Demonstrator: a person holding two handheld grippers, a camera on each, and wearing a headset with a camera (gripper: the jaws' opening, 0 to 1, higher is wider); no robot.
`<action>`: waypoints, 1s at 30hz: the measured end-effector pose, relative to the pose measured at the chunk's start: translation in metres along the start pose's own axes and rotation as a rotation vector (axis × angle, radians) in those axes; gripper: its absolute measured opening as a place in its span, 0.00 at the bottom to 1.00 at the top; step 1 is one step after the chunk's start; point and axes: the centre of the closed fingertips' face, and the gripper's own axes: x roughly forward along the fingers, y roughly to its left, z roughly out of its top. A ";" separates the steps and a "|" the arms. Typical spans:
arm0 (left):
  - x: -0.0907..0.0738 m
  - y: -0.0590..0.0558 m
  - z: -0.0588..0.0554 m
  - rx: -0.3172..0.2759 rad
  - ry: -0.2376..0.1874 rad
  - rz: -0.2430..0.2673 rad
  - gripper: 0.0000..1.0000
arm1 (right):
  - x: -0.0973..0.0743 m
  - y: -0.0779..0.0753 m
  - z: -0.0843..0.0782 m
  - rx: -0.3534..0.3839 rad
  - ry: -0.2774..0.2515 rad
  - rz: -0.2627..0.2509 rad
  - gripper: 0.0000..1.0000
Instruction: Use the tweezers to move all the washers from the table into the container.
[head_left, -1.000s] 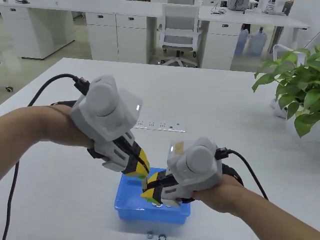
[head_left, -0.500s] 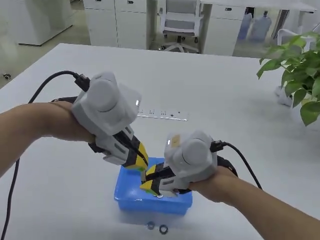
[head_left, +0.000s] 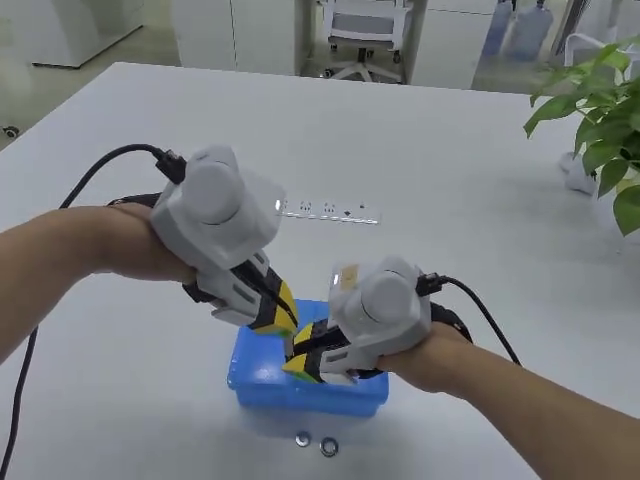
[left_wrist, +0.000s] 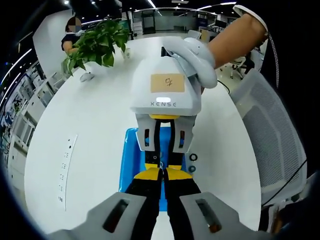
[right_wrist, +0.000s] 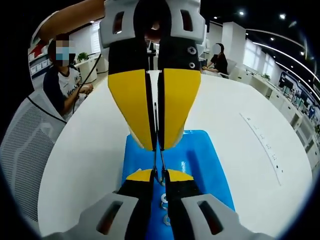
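A blue container (head_left: 262, 378) sits on the white table (head_left: 480, 220) near its front edge. Both grippers meet tip to tip above it. My left gripper (head_left: 284, 318) slants down from the left, and my right gripper (head_left: 297, 364) comes in from the right. The thin metal tweezers (right_wrist: 156, 145) run between the two pairs of yellow jaws, and both pairs look shut on them. Two washers (head_left: 316, 442) lie on the table just in front of the container; they also appear beside the container (left_wrist: 129, 160) as washers (left_wrist: 193, 163). Washers (right_wrist: 164, 200) lie inside the container (right_wrist: 200, 155).
A white power strip (head_left: 330, 212) lies on the table beyond the grippers. A potted plant (head_left: 595, 110) stands at the right edge. Cables trail from both grippers. An office chair (head_left: 365, 30) and cabinets stand past the far edge.
The head camera has tilted down, bringing the two loose washers further into view. Both grippers stay tip to tip over the container, hardly moved.
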 end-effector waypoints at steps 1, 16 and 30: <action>0.001 0.000 0.000 0.000 0.000 0.000 0.05 | 0.000 0.000 -0.001 0.000 0.002 0.000 0.11; 0.005 -0.004 -0.003 -0.008 0.000 -0.008 0.05 | 0.004 0.001 -0.006 -0.004 0.019 0.011 0.11; -0.004 -0.008 0.008 0.008 -0.009 0.008 0.05 | -0.007 0.003 0.002 -0.026 0.013 -0.005 0.11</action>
